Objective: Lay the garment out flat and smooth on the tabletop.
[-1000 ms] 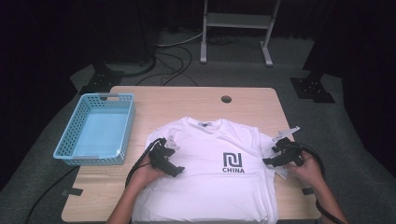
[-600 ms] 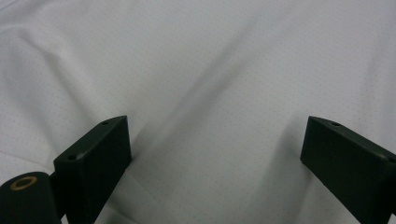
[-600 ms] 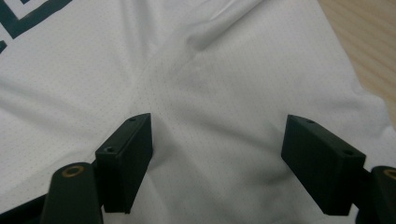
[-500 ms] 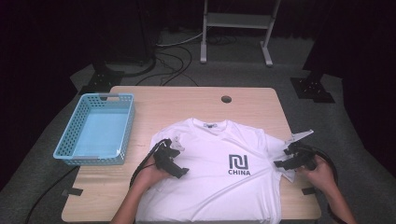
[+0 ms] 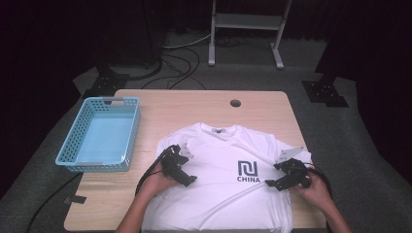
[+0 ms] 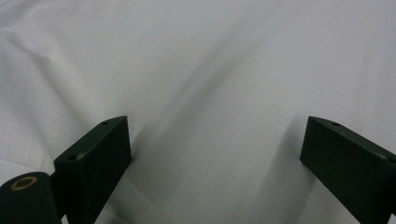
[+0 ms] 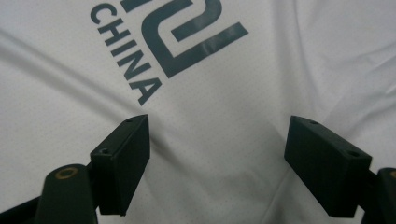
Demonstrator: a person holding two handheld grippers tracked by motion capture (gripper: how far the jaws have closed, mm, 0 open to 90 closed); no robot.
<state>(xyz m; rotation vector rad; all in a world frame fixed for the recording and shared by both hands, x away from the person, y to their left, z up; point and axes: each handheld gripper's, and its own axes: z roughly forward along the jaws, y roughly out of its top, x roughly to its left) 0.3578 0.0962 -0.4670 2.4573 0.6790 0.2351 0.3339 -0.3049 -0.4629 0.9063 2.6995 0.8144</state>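
From left, an empty blue basket (image 5: 99,135) sits clear of the work as the left gripper (image 5: 187,178) and right gripper (image 5: 272,183), jaws apart and the right's just widened, hover over a white T-shirt (image 5: 218,194) spread flat on the wooden table (image 5: 194,107), likely light, limp cloth best pinched at sleeves or hem.

You can read "CHINA" in dark capitals on the chest of the white T-shirt (image 5: 218,179), under a blocky dark emblem; in the right gripper view it stands tilted at upper left.
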